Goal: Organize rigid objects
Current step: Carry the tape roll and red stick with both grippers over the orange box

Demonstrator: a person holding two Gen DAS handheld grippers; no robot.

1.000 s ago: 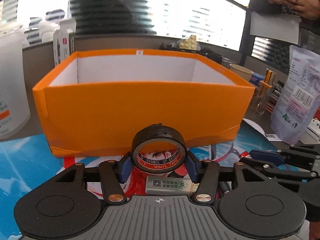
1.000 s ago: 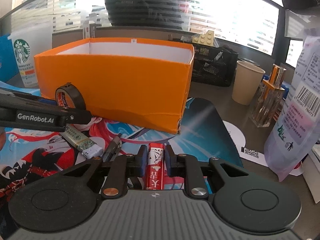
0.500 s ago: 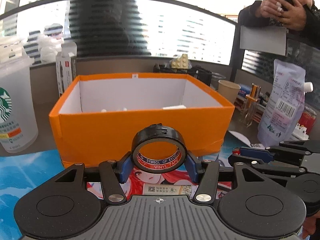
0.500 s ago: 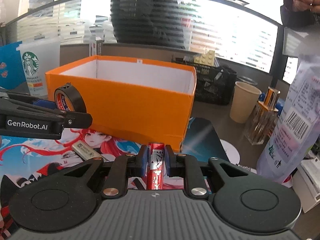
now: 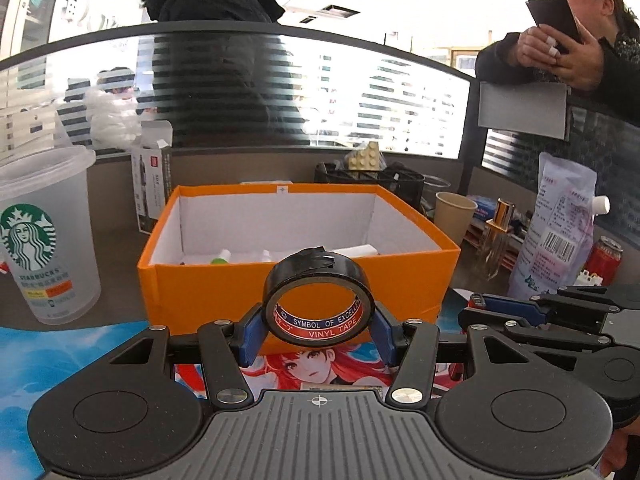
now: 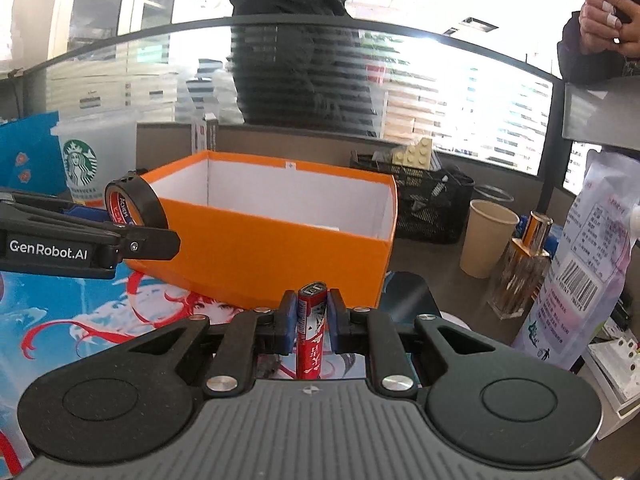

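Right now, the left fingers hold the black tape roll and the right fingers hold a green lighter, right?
Not quite: the thing in the right gripper is a red lighter, not green, as the right wrist view shows. The left gripper does hold the black tape roll.

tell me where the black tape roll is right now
The black tape roll sits clamped in the left gripper, centre of the left wrist view, in front of the orange box.

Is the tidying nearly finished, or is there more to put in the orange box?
Partly. Small things already lie in the orange box. The left claw holds a tape roll and the right claw a red battery, both in front of the box, not yet over it. Both need dropping in.
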